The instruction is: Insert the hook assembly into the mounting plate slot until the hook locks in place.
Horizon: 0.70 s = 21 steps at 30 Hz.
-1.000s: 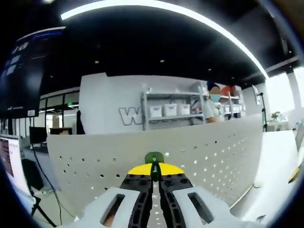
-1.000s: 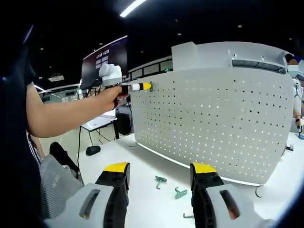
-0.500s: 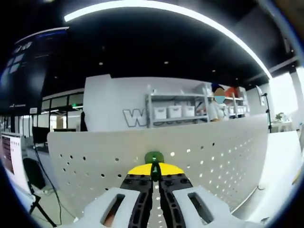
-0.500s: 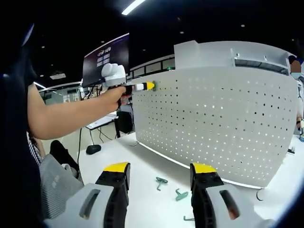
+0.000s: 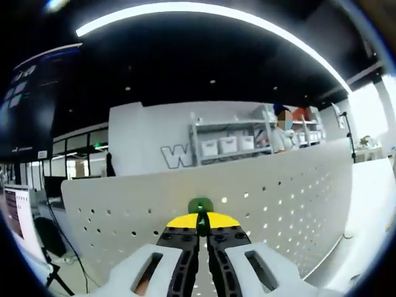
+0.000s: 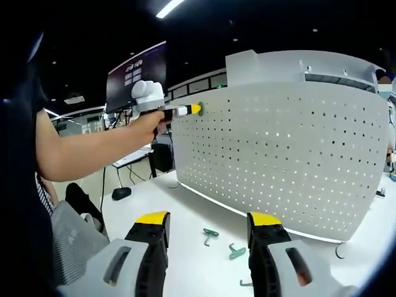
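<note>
In the left gripper view a green hook (image 5: 200, 206) sits pinched between the yellow-tipped jaws of my left gripper (image 5: 199, 219), pressed against the upper part of the white perforated mounting plate (image 5: 278, 192). From the right gripper view, the left gripper (image 6: 193, 109) reaches the plate's (image 6: 291, 154) top left corner, held by a person's arm (image 6: 93, 148). My right gripper (image 6: 207, 223) stands open low over the table, nothing between its jaws. Three loose green hooks lie on the table: one (image 6: 209, 234), another (image 6: 236, 251), a third (image 6: 245, 283).
The plate stands upright on a white table (image 6: 185, 210). Behind it are shelving with white bins (image 5: 226, 145), a person (image 5: 283, 133) and a dark monitor (image 6: 133, 77). A computer mouse (image 6: 121, 194) lies at the table's left edge.
The left gripper has stayed at the plate's top edge with the hook; its view shifted slightly. The right gripper has not moved.
</note>
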Each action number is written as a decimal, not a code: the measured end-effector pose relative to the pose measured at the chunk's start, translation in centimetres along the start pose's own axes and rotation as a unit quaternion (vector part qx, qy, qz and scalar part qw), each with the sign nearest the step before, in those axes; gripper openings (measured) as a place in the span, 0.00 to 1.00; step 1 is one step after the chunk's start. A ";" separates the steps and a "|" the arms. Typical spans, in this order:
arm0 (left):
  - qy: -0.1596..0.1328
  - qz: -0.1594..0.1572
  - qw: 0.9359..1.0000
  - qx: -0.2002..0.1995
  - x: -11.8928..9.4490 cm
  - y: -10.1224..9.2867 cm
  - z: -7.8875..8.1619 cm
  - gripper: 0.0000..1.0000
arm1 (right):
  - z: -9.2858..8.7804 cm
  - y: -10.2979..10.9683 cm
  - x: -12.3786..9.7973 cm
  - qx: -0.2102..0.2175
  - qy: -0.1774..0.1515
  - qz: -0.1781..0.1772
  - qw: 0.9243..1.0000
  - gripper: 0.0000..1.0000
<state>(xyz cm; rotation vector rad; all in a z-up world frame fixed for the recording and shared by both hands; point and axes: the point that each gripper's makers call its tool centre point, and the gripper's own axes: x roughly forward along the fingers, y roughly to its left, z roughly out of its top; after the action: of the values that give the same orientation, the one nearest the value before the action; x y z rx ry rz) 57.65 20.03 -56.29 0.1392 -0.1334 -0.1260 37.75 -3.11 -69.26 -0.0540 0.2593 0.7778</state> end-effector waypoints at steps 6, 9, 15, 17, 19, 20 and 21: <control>-0.004 0.024 0.999 0.041 0.2 -0.2 0.0 0.03 | 0.2 0.0 0.1 -0.001 0.001 0.002 1.000 0.49; -0.005 0.025 0.998 0.051 0.2 -0.1 0.0 0.03 | 0.3 -0.1 0.1 -0.002 0.001 0.001 1.000 0.49; -0.018 0.014 0.999 0.031 0.0 0.0 0.0 0.04 | 0.3 -0.1 0.2 -0.001 0.000 0.000 1.000 0.49; -0.020 0.014 1.000 0.017 0.0 0.1 0.0 0.04 | 0.3 0.1 0.2 -0.001 0.000 0.002 1.000 0.49; -0.018 0.016 0.999 0.023 0.0 0.0 0.0 0.04 | 0.4 0.2 0.2 -0.002 -0.001 0.003 1.000 0.49; -0.017 0.016 0.999 0.023 0.0 0.0 0.0 0.04 | 0.5 0.2 0.2 -0.003 -0.003 0.003 1.000 0.49; -0.017 0.015 1.000 0.019 0.0 0.0 0.0 0.04 | 0.5 0.2 0.1 -0.003 -0.004 0.002 1.000 0.49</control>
<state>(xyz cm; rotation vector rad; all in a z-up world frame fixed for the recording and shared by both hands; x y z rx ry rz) 57.65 20.04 -56.30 0.1738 -0.1712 -0.0954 37.84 -2.84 -68.77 -0.0555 0.2492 0.7820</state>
